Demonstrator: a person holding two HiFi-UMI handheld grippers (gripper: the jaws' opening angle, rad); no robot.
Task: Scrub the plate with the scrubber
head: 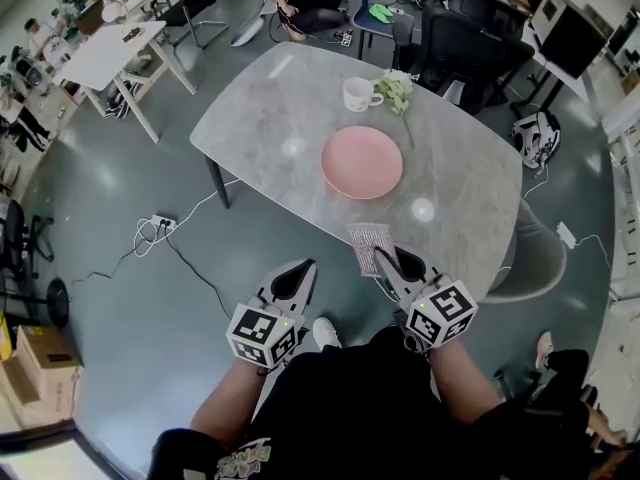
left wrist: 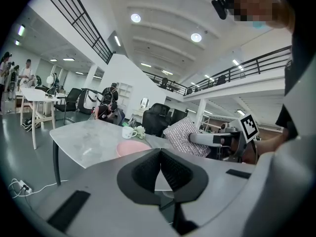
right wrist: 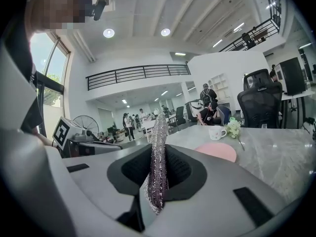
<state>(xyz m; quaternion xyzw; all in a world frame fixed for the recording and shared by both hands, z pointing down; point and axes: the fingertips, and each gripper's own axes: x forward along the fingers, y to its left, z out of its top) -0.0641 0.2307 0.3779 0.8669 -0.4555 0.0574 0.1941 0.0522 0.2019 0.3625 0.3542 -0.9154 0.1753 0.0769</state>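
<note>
Right gripper (right wrist: 158, 157) clamps the sparkly scrubber (right wrist: 159, 127); head view alone shows it apparently short of the pink plate (head: 362, 162); left gripper (left wrist: 160, 157) jaws together

On the table (head: 260, 118), mug (head: 357, 94) and flowers (head: 397, 90) behind plate (head: 362, 162).

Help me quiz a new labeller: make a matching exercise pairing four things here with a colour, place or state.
1 plate
2 mug
3 scrubber
4 left tongs

A shut, empty
B white, beside the flowers
C clamped in the right tongs
D pink, on the table

Pairs: 1-D, 2-B, 3-C, 4-A
</note>
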